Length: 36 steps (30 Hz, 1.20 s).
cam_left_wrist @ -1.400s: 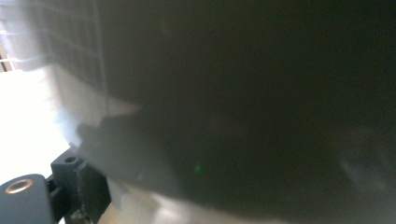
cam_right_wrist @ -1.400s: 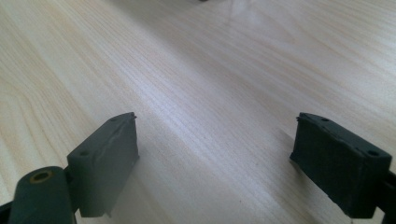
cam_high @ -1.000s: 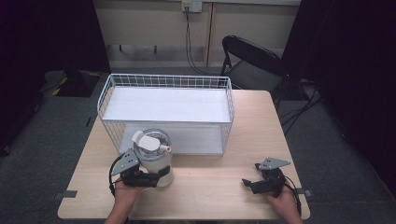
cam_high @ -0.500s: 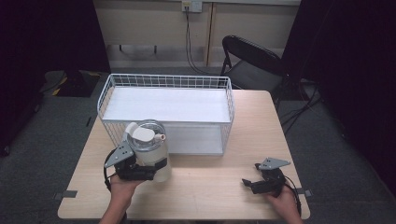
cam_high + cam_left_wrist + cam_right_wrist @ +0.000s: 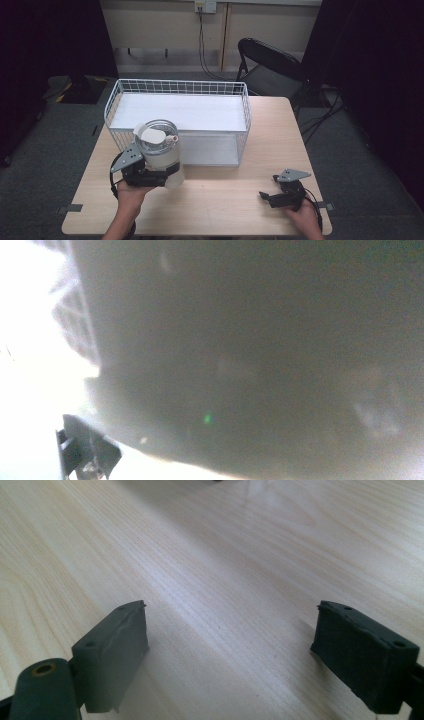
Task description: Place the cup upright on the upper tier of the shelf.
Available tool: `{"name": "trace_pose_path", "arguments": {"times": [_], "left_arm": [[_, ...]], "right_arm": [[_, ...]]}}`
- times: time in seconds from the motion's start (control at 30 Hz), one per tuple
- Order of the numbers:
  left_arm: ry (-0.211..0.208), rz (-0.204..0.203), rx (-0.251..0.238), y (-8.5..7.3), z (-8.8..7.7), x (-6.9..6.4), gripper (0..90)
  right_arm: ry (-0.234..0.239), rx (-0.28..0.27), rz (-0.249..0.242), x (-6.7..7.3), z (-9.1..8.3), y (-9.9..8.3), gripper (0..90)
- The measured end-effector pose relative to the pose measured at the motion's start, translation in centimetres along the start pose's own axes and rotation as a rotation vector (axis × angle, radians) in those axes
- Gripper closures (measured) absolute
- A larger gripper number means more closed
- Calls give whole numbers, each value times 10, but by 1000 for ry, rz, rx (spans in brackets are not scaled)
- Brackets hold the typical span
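High view is showing no readable writing anywhere. A pale wooden table (image 5: 225, 200) is sitting on grey carpet, with a black folding chair (image 5: 267, 62) behind it. The left gripper (image 5: 142, 172) is clamping a translucent lidded jar (image 5: 159, 150), lifted just in front of the white wire basket (image 5: 180, 90). The right gripper (image 5: 232, 650) is resting on the tabletop, jaws spread wide.

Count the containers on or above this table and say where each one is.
2. A white wire basket stands at the table's far side; a translucent lidded jar is held by the left gripper at the basket's near-left corner.
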State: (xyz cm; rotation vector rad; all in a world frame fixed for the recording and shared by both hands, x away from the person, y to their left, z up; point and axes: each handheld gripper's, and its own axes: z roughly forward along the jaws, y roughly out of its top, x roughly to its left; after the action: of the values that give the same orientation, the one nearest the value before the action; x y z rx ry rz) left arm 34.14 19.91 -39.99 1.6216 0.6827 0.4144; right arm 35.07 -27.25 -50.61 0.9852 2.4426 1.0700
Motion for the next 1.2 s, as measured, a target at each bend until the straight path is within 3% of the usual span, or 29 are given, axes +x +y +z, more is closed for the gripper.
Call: {"name": "trace_pose_path", "arguments": {"times": [0.17, 0.3, 0.37, 0.43, 0.67, 0.97, 1.0, 1.1, 1.2], "left_arm": [[0, 6, 10, 11, 0, 1, 98], [-6, -11, 19, 16, -1, 1, 98], [-10, -40, 18, 18, 0, 0, 98], [-3, -20, 22, 21, -1, 2, 98], [-2, -27, 11, 33, -2, 4, 99], [6, -28, 37, 50, -4, 8, 99], [0, -50, 32, 52, -3, 7, 99], [5, -22, 45, 58, -4, 8, 99], [0, -42, 44, 63, -3, 7, 99]], "right_arm": [[0, 0, 0, 0, 0, 0, 134], [0, 0, 0, 0, 0, 0, 134], [1, 0, 0, 0, 0, 0, 134], [0, 0, 0, 0, 0, 0, 134], [0, -1, 0, 0, 0, 0, 134], [1, 0, 1, 0, 0, 0, 134], [1, 1, 1, 0, 0, 0, 134], [1, 1, 1, 0, 0, 0, 134], [0, 0, 1, 0, 0, 0, 134]]}}
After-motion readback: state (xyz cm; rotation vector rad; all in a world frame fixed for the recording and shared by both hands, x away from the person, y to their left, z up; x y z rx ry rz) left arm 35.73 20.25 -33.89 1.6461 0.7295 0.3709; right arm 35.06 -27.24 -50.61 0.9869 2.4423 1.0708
